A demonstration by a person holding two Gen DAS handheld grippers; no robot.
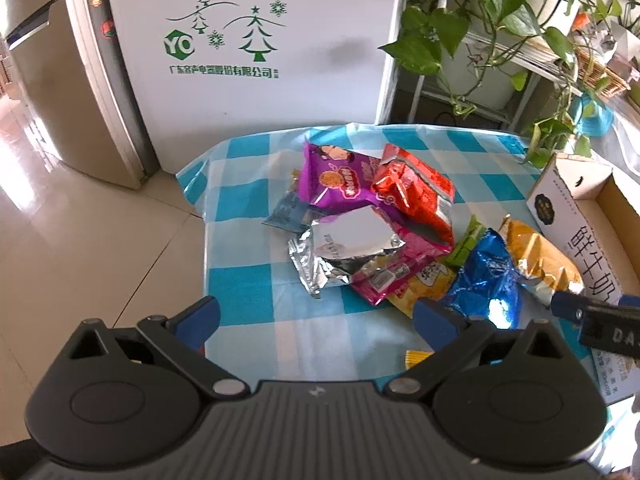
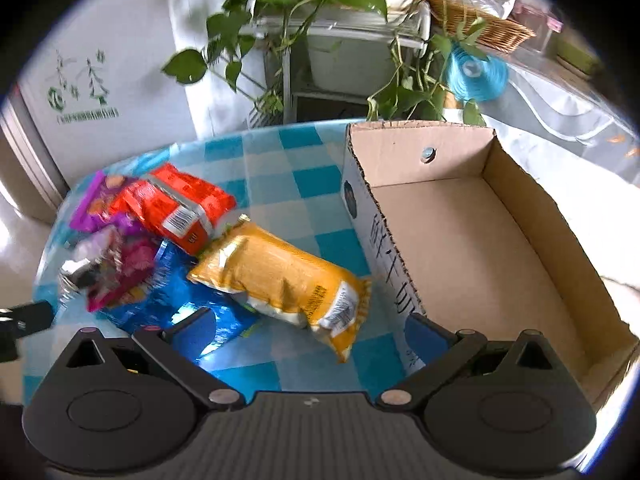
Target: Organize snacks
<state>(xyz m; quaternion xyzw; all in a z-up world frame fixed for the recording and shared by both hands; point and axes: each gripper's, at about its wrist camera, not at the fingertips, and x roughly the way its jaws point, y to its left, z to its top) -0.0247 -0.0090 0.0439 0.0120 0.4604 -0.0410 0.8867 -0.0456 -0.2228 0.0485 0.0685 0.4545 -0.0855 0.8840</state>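
A surface (image 1: 248,280) under a glossy blue-and-white checked cloth carries a heap of crinkled snack packets: purple bag (image 1: 336,180), silver foil bag (image 1: 344,252), red bag (image 2: 176,208), shiny blue bag (image 1: 486,284), puffy yellow bag (image 2: 280,276). At right, touching the cloth, stands an open corrugated cardboard box (image 2: 460,240). Left tongs (image 1: 316,316) and right tongs (image 2: 308,324) are both spread, holding nothing.
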